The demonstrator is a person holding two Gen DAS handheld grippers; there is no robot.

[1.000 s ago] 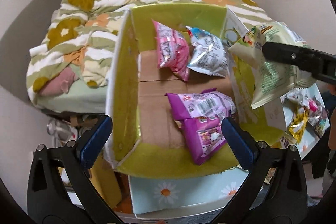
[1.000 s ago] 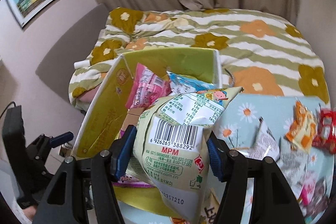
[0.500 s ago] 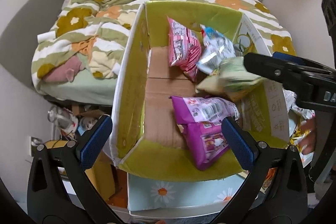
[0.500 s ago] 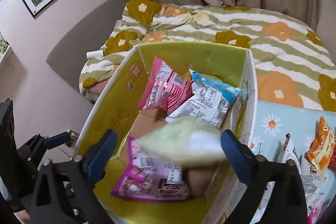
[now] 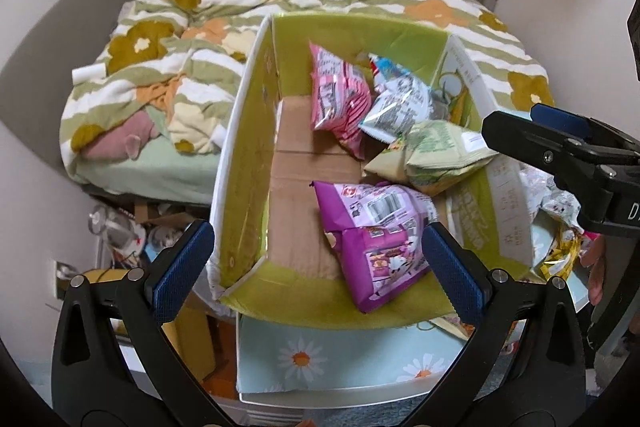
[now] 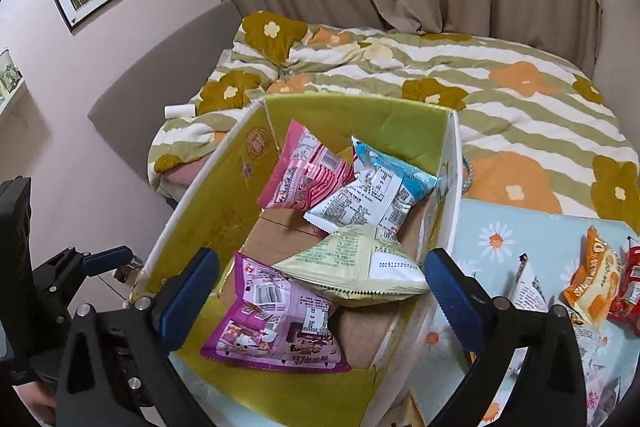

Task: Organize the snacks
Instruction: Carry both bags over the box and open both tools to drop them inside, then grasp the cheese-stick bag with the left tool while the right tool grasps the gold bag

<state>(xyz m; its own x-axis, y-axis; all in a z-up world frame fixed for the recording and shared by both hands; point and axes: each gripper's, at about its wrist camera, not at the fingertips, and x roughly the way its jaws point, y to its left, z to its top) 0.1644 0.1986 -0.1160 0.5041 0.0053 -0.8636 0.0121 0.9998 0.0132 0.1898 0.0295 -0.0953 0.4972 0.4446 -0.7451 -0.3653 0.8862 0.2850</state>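
Observation:
A green cardboard box stands on the table and holds several snack bags: a pink one, a blue-white one, a pale green one and a purple one. The pale green bag lies in the box against its right wall. My left gripper is open and empty above the box's near edge. My right gripper is open and empty above the box; it also shows in the left wrist view.
More snack bags lie on the daisy-print tablecloth right of the box, among them an orange one and a red one. A bed with a flowered quilt is behind. Clutter sits on the floor to the left.
My right gripper opened and let go of the pale green bag, which dropped into the box. Both grippers shifted slightly over the box.

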